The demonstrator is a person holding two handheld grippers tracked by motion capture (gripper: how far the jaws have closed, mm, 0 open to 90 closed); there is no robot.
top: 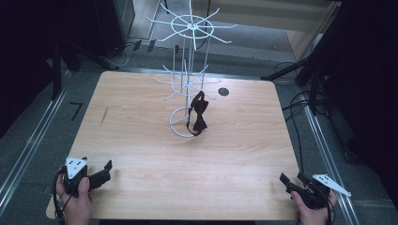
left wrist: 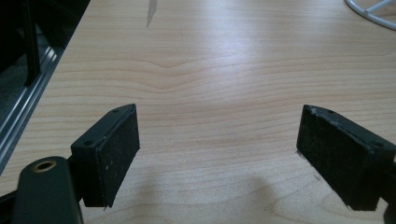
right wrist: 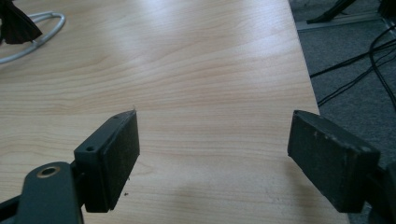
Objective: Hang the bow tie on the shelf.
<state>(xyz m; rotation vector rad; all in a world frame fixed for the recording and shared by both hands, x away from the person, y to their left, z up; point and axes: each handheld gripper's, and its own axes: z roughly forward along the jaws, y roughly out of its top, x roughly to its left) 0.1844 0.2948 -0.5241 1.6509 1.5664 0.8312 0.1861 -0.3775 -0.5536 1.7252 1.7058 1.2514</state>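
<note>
A white wire display rack [top: 190,70] stands at the far middle of the wooden table [top: 141,140]. A dark bow tie [top: 199,112] hangs from one of its lower hooks, down to the ring base [top: 176,126]. My left gripper [top: 104,172] rests at the near left corner, held by a hand, jaws wide apart with bare wood between them [left wrist: 218,154]. My right gripper [top: 288,182] sits at the near right corner, open too [right wrist: 212,161]. In the right gripper view, the ring base [right wrist: 37,32] and a corner of the bow tie [right wrist: 16,25] show at the top left.
A small dark round hole [top: 223,92] marks the table behind the rack. Black cables [top: 300,108] lie on the grey floor to the right. A metal rail [top: 28,150] runs along the floor at the left. The table's right edge [right wrist: 303,70] is close to my right gripper.
</note>
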